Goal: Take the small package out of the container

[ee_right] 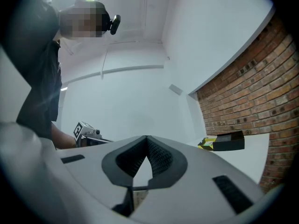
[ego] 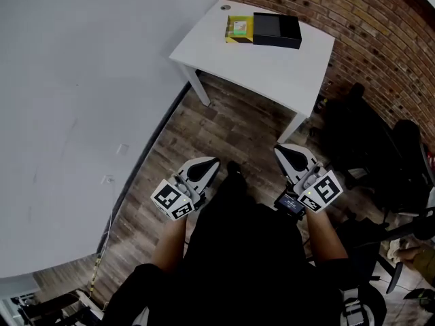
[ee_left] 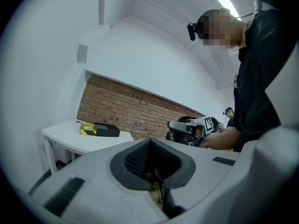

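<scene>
A wood-plank floor (ego: 224, 124) runs between a plain white wall (ego: 81, 80) and a red brick wall (ego: 360, 19), and a white rectangular desk (ego: 272, 70) stands in the corner where the two walls meet. On the desk's far side lies the container, a flat black box (ego: 277, 30) with a yellow tray (ego: 231, 30) showing at its left end. The small green-and-white package (ego: 240, 26) sits in that yellow tray, inside the container and touched by neither claw. Black office chairs (ego: 367, 148) stand against the brick wall to the right of the desk.

The person stands on the floor well apart from the desk and holds both tools close to the body. The left claw (ego: 204, 168) points toward the desk; in the left gripper view its dark ribbed jaws meet at the tips with nothing between them. The right claw (ego: 293, 156) is level with it on the other side. In the right gripper view its jaws are also pressed together at the tips and hold nothing, with the black box and yellow tray far beyond them.
</scene>
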The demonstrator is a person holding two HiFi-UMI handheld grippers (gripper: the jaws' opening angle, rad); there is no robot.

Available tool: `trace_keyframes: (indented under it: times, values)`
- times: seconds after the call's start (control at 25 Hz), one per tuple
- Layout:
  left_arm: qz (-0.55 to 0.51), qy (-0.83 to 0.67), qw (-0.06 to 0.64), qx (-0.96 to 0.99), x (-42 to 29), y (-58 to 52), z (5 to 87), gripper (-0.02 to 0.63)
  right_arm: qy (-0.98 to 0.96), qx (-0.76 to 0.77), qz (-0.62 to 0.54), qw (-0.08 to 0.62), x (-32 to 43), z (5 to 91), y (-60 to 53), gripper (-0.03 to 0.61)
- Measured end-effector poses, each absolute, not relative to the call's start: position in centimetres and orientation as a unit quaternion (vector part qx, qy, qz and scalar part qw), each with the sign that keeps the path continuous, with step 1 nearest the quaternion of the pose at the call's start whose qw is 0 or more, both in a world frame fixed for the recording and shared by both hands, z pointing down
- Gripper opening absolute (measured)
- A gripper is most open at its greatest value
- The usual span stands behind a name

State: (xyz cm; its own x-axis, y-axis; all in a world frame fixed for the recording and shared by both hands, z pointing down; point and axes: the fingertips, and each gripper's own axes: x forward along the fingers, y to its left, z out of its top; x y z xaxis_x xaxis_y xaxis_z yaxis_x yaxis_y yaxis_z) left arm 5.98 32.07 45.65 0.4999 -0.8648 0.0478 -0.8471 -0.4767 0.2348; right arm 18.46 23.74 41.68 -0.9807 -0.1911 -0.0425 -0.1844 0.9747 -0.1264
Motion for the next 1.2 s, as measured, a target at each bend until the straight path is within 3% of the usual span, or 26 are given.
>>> trace_keyframes:
  times: [0.32, 0.8, 1.2]
  values:
    - [-0.057, -0.473, 0.118, 0.871, 3.6, 24.5, 46.4, 0.015, 0.989, -0.132, -0.063, 0.007, 17.2, 42.4, 17.4, 0.006]
    - [-0.074, -0.461, 0.112, 0.877, -7.4, 12.7, 45.1, 0.015, 0.988, -0.148, -0.041, -0.006, 6.3, 39.7, 5.9, 0.006]
    - [-0.071, -0.449, 0.134, 0.88, -11.1, 6.1, 46.8, 0.015, 0.983, -0.173, -0.049, -0.027, 3.7, 41.0, 0.8, 0.006]
